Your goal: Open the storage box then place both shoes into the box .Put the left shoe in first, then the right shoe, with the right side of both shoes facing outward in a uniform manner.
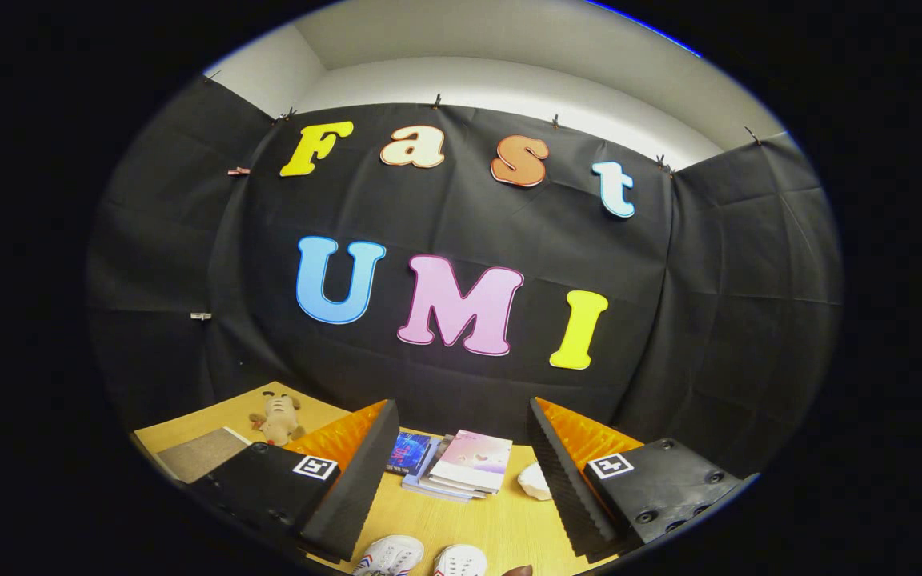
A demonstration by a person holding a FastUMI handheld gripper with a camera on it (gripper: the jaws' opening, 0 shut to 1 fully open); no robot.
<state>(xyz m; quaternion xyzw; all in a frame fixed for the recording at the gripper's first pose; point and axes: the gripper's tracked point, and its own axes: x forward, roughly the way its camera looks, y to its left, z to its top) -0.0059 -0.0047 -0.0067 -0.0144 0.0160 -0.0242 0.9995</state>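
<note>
At about nine o'clock from the gripper [461,472], a grey flat board [201,452] lay on the wooden table [501,524]. Just past it, near ten o'clock, a small plush toy [278,418] sat against the black cloth wall [461,240]. The gripper's two fingers [357,480] stood wide apart, holding nothing and touching nothing. Between them at twelve o'clock, beyond the tips, rested a stack of books [461,468] with a pink cover on top and a dark blue one to its left. At roughly two o'clock, just beside the right finger's inner face, lay a small white crumpled object [535,482]; what it was could not be told. Down at six o'clock, below the open gap and near the table's closest edge, the toes of two white shoes [421,558] showed side by side, the left one bearing red and blue stripes.
</note>
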